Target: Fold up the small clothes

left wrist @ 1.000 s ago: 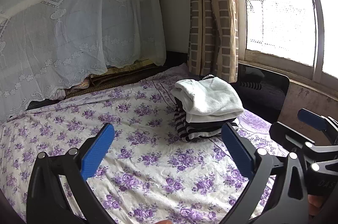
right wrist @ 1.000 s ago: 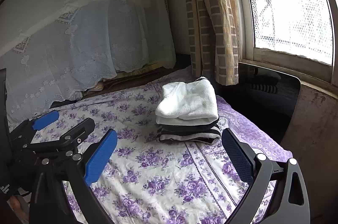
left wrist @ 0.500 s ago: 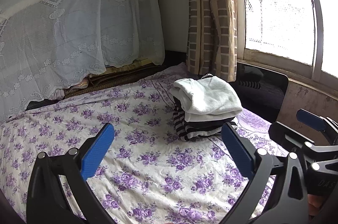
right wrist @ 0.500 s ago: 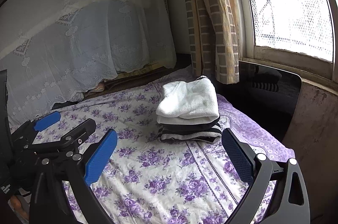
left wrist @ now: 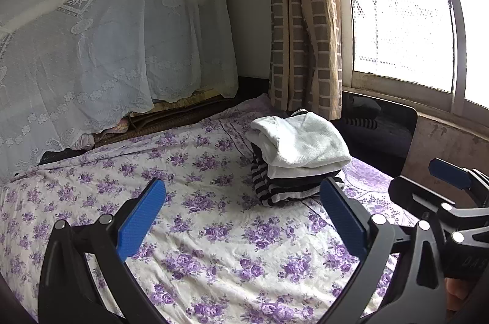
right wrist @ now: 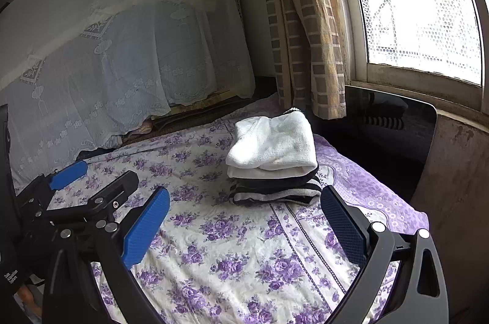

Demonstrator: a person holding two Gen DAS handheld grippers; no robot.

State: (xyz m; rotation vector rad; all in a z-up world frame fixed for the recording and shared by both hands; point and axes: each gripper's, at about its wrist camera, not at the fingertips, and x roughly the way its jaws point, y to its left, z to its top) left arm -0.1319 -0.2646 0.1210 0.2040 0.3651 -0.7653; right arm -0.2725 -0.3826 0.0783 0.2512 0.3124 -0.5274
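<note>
A: Where is the stack (left wrist: 298, 159) from the fingers?

B: It sits on the bed (left wrist: 214, 232), ahead of both grippers and near the bed's window-side edge. In the left wrist view it lies ahead and toward the right finger; in the right wrist view it is about centred between the fingers, a little left. My guess is the right gripper (right wrist: 244, 220) has the straighter line to it.

A: And the fingers themselves?

B: Both pairs are spread wide and hold nothing. The left gripper (left wrist: 243, 212) hovers over bare sheet, short of the stack, and so does the right.

A: How does the stack lie?

B: White folded pieces on top, dark and striped ones beneath. Its long axis runs roughly across both views, with folded edges facing the grippers.

A: Anything loose left to fold?

B: None that I can see on the sheet near the stack. It looks as if the folding is done, or nearly.

A: What is around the stack?

B: The curtain (left wrist: 305, 34) hangs just behind it, a dark panel (right wrist: 397, 134) stands beside it under the window (right wrist: 418, 3), and a lace cover (left wrist: 116, 55) hangs well to its left. Nothing lies between the fingers and the stack.
</note>
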